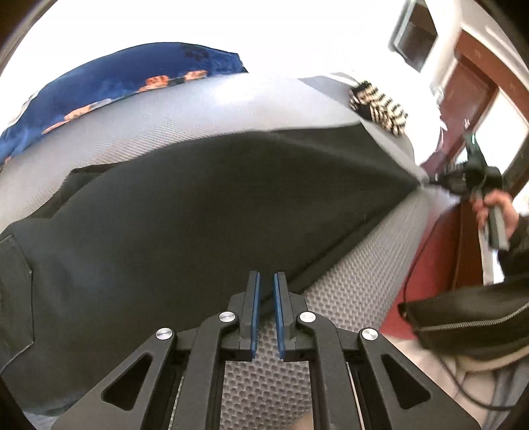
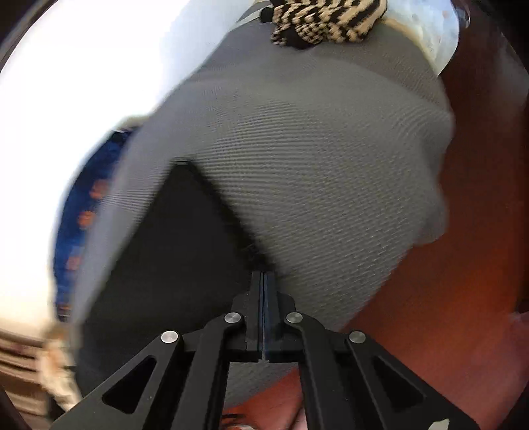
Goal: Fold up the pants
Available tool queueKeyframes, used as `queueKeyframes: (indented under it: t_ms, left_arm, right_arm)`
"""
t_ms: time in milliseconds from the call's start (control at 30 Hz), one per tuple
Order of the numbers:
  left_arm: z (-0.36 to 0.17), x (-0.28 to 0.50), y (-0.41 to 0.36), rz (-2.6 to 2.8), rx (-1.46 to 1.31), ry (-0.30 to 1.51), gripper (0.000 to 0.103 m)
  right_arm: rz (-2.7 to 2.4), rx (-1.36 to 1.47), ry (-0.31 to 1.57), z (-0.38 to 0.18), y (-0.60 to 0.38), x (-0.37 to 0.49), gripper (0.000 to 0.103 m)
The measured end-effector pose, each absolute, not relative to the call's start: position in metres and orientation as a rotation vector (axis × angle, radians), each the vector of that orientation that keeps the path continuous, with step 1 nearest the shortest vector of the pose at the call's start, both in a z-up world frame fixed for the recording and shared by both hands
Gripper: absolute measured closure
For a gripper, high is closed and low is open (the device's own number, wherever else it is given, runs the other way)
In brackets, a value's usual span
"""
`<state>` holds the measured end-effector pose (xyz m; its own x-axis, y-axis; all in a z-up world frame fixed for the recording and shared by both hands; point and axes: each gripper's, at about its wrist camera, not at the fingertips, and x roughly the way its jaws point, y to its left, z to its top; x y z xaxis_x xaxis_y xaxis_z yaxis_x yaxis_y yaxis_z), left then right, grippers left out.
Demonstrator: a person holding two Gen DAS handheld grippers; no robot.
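Note:
Dark grey pants (image 1: 185, 211) lie spread on a grey textured mattress (image 1: 357, 291). My left gripper (image 1: 266, 281) is open a little, its blue pads at the pants' near edge, holding nothing. My right gripper (image 2: 263, 281) is shut on a corner of the pants (image 2: 185, 238) and pulls it taut over the mattress (image 2: 314, 165). In the left wrist view the right gripper (image 1: 439, 180) shows at the far right, gripping the pants' stretched tip, with the person's hand behind it.
A blue patterned cloth (image 1: 109, 86) lies at the back left of the mattress. A black-and-cream striped knit item (image 1: 380, 106) lies at the far corner, also in the right view (image 2: 327, 20). Red-brown floor (image 2: 463, 231) lies beside the mattress. A dark jacket sleeve (image 1: 469, 317) is at right.

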<state>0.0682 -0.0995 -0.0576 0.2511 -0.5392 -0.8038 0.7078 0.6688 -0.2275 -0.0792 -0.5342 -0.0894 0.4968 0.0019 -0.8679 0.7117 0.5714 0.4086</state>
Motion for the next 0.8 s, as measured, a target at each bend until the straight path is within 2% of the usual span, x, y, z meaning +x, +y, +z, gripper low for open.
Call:
queueKeyframes:
  t_ms: [67, 133, 300, 533, 800]
  left_arm:
    - [-0.055, 0.071, -0.1, -0.84, 0.202, 0.995, 0.094]
    - [-0.056, 0.074, -0.104, -0.831, 0.191, 0.984, 0.092]
    - [-0.066, 0.075, -0.125, -0.869, 0.208, 1.02, 0.09]
    - [-0.077, 0.055, -0.134, -0.876, 0.316, 1.003, 0.072]
    - [-0.086, 0.046, -0.141, -0.844, 0.398, 0.951, 0.069]
  right_arm:
    - [-0.461, 0.932, 0.954, -0.096, -0.537, -0.083, 0.103]
    - [-0.458, 0.919, 0.943, -0.091, -0.533, -0.084, 0.098]
    - [-0.409, 0.954, 0.921, -0.085, -0.536, -0.082, 0.097]
    - [-0.34, 1.038, 0.936, -0.098, -0.523, -0.079, 0.093]
    - [-0.352, 1.095, 0.949, -0.114, -0.524, -0.078, 0.083]
